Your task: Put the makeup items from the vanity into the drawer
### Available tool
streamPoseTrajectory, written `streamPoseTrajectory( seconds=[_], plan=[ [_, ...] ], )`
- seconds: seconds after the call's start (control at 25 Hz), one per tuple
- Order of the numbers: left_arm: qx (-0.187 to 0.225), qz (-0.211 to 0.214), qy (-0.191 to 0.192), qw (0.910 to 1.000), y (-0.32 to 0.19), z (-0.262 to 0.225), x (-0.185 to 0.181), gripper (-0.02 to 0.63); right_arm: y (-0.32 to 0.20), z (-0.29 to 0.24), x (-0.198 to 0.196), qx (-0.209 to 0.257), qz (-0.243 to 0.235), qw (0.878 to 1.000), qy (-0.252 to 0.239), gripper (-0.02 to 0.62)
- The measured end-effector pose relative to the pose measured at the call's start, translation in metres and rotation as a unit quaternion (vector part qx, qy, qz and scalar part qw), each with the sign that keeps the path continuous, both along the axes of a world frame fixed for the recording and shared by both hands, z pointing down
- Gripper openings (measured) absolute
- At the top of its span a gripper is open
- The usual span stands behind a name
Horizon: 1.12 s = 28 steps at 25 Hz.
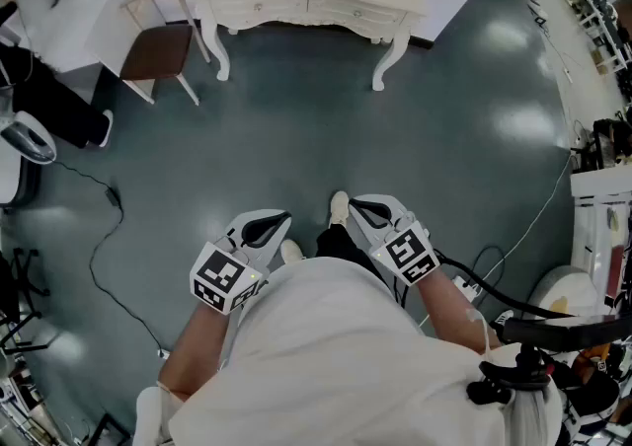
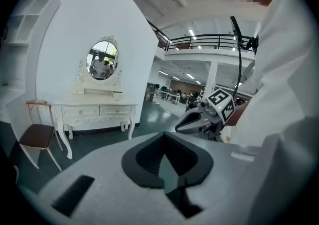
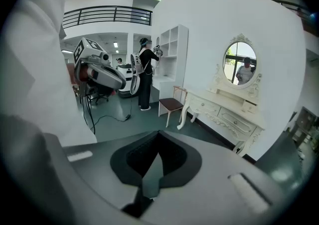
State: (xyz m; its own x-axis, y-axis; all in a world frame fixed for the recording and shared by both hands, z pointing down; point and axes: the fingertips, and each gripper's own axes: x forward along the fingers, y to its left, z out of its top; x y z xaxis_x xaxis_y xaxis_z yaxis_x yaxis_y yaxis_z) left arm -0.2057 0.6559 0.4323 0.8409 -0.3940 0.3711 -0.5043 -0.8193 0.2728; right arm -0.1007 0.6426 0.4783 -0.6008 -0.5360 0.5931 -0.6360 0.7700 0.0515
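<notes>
The white vanity (image 1: 306,0) stands against the far wall, several steps away across the floor, with its drawers (image 1: 351,12) closed. It also shows as the vanity (image 2: 94,112) below an oval mirror (image 2: 103,60), and as the vanity (image 3: 224,112). Whatever lies on its top is too small to make out. My left gripper (image 1: 279,224) and right gripper (image 1: 357,207) are held close to the body, side by side over the floor. Both are shut with nothing between the jaws, as seen at the left gripper (image 2: 167,142) and right gripper (image 3: 158,142).
A chair (image 1: 158,49) with a brown seat stands left of the vanity. A black cable (image 1: 99,237) trails over the floor at the left. White machines (image 1: 602,207) crowd the right side. A person (image 3: 144,69) stands by white shelves (image 3: 172,52).
</notes>
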Motion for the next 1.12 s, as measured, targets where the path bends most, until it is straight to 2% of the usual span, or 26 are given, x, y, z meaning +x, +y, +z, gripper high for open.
streamPoseTrajectory(
  seconds=[0.2,0.44,0.72,0.96,1.04,1.12],
  plan=[
    [0.004,0.004,0.002,1.0,-0.007,-0.001,0.01,0.0,-0.004,0.003,0.009,0.001,0.007,1.0,-0.003,0.0],
    [-0.003,0.007,-0.002,1.0,-0.028,0.004,0.038,0.0,-0.028,0.004,0.04,0.005,0.016,1.0,-0.012,0.0],
    [-0.002,0.01,-0.012,0.9999,-0.087,-0.008,0.097,0.002,-0.093,-0.002,0.091,0.007,0.015,0.999,-0.028,0.0],
    [-0.003,0.001,-0.027,0.9996,-0.158,-0.017,0.143,0.0,-0.165,-0.005,0.136,0.01,0.004,0.999,-0.031,0.002],
    [-0.003,-0.003,-0.029,0.9996,-0.18,-0.015,0.159,0.002,-0.186,-0.001,0.152,0.012,0.001,0.999,-0.03,0.049],
    [-0.002,-0.008,-0.029,0.9996,-0.199,-0.014,0.173,0.002,-0.205,0.002,0.166,0.013,0.0,0.999,-0.034,0.043]
  ],
)
